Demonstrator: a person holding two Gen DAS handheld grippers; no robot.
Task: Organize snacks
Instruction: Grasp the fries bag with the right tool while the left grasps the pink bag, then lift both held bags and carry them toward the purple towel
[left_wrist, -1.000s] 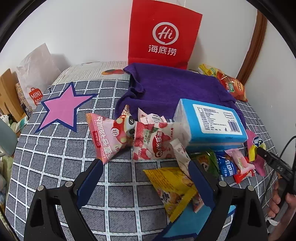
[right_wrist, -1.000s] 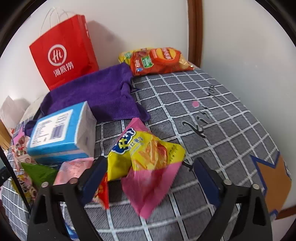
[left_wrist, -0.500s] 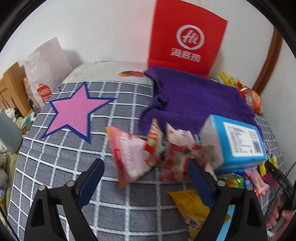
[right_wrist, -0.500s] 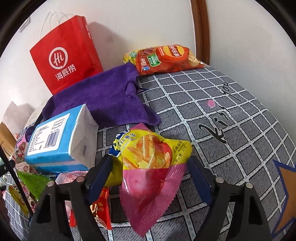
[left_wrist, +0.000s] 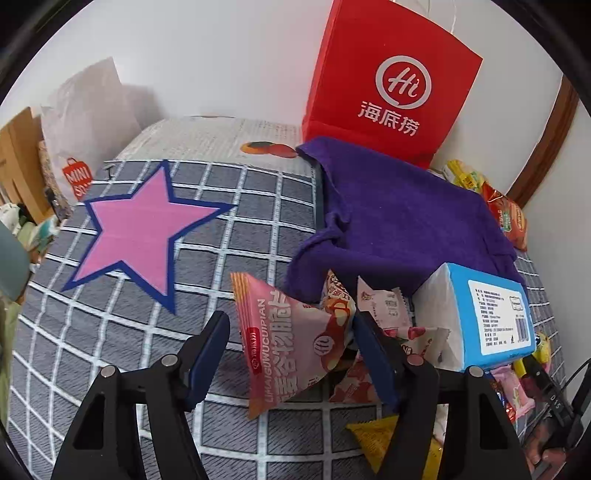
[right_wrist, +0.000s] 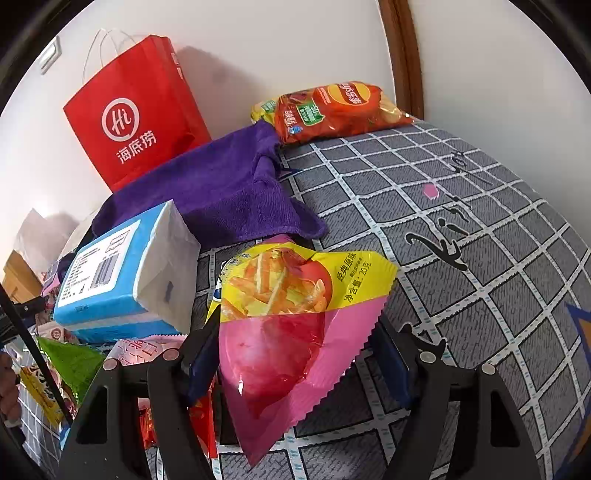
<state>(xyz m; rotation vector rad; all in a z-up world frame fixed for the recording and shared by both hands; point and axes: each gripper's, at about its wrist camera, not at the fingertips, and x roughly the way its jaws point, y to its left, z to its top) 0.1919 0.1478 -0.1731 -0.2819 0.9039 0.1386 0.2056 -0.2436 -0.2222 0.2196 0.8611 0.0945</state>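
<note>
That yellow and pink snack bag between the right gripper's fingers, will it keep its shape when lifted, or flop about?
The yellow and pink snack bag looks puffed with air, so its middle would probably hold its shape and feel light. Its flat, crimped pink end will likely droop. The shiny film may be slippery between the right gripper fingers, and the chips inside seem easy to crush.

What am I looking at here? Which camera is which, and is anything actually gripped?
No robot: a person holds a two-finger gripper in each hand, with a fisheye camera looking along its fingers. Left-wrist view: the left gripper straddles a pink snack packet; its jaws have just been closing, but one finger stands clear, so not gripped. Right-wrist view: the right gripper, also just closing, brackets a yellow-and-pink packet; whether it pinches I cannot tell. Also on the checked cover: a blue pack, a purple cloth, a chips bag. A red paper bag stands behind.
</note>
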